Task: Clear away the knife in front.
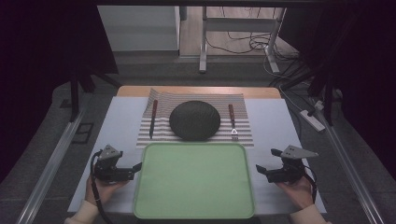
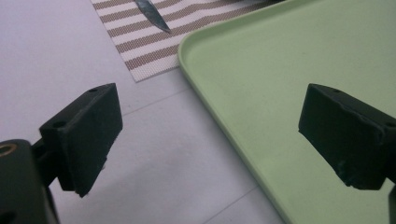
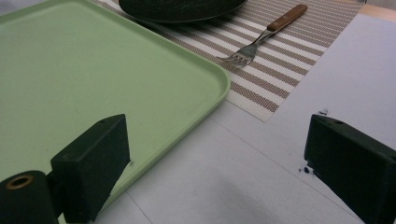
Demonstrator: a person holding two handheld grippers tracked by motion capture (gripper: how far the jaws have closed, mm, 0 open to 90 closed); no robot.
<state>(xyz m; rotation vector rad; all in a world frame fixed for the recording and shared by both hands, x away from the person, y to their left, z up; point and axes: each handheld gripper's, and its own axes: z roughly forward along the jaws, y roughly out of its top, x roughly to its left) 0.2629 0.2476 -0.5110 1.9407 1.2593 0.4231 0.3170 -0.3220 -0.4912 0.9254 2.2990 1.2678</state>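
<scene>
- Left gripper point(image 1: 138, 165) held low at the left edge of the green tray point(image 1: 154, 205), jaws spread wide with nothing between the pads; in its own view one jaw over the pale table point(image 2: 56, 56), the other over the tray floor point(image 2: 280, 70).
- Right gripper point(image 1: 258, 168) held just off the tray's right edge, jaws likewise spread and empty (table surface alone showing between them in the right gripper view), the left jaw overlapping the tray rim point(image 3: 205, 100).
- Both grippers level, pointing inward toward the tray from opposite sides, each gripped in a hand coming in from the bottom of the high view.
- Tray flat on the table at the near edge, bare, its far rim lying on the near edge of the striped placemat point(image 1: 149, 140).
- Dark round plate point(image 1: 194, 120) centred on the placemat, just beyond the tray.
- Knife point(image 1: 152, 117) with a reddish handle left of the plate, tip toward the tray; tip also seen at the top of the left gripper view point(image 2: 152, 14).
- Fork point(image 1: 232, 121) with a wooden handle right of the plate, tines toward the tray, near its far right corner point(image 3: 261, 39).
</scene>
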